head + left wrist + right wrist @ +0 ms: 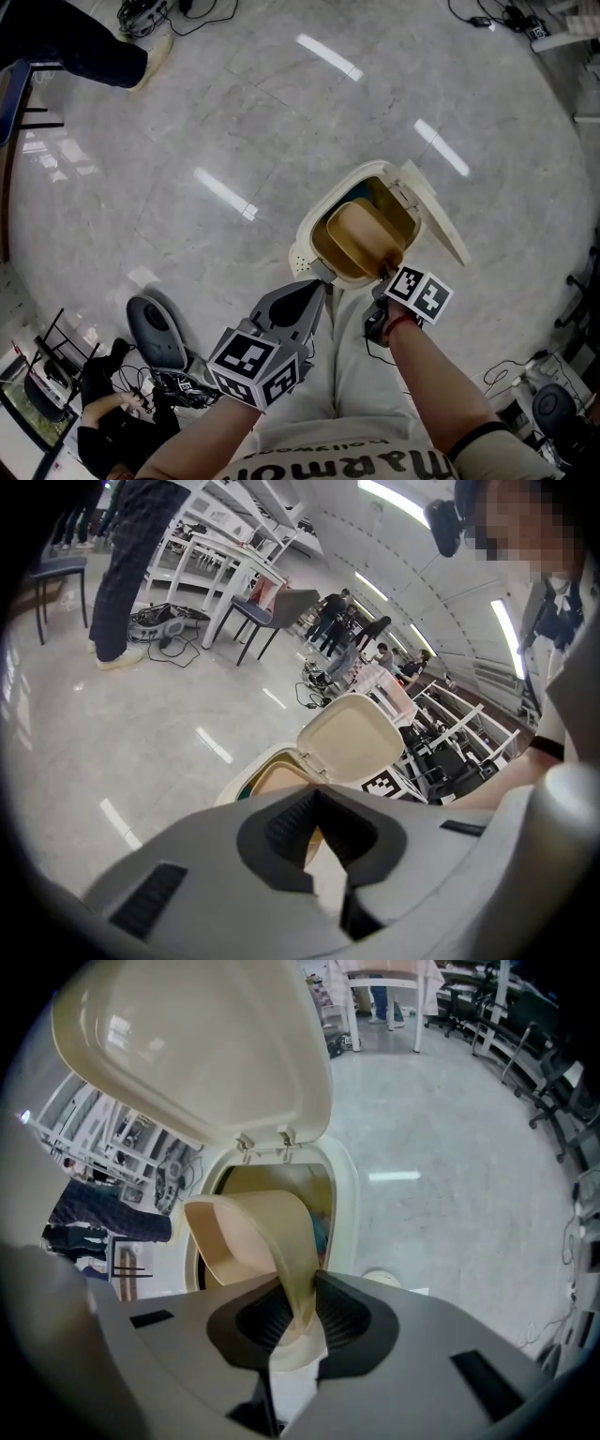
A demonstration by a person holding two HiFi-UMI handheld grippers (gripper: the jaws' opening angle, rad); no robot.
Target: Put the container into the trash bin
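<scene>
A cream pedal trash bin stands on the floor in front of me, its lid swung open to the right. My right gripper is shut on the rim of a tan plastic container, which hangs tilted over the bin's mouth. In the right gripper view the container bends between the pads, with the bin's rim and raised lid beyond my right gripper. My left gripper is at the bin's near left rim, shut and holding nothing. Its view shows the left gripper, bin and lid.
A grey dome-shaped device and cables lie on the floor at my lower left, near a crouching person. Someone's leg and shoe are at the upper left beside a chair. Desks and chairs stand further off.
</scene>
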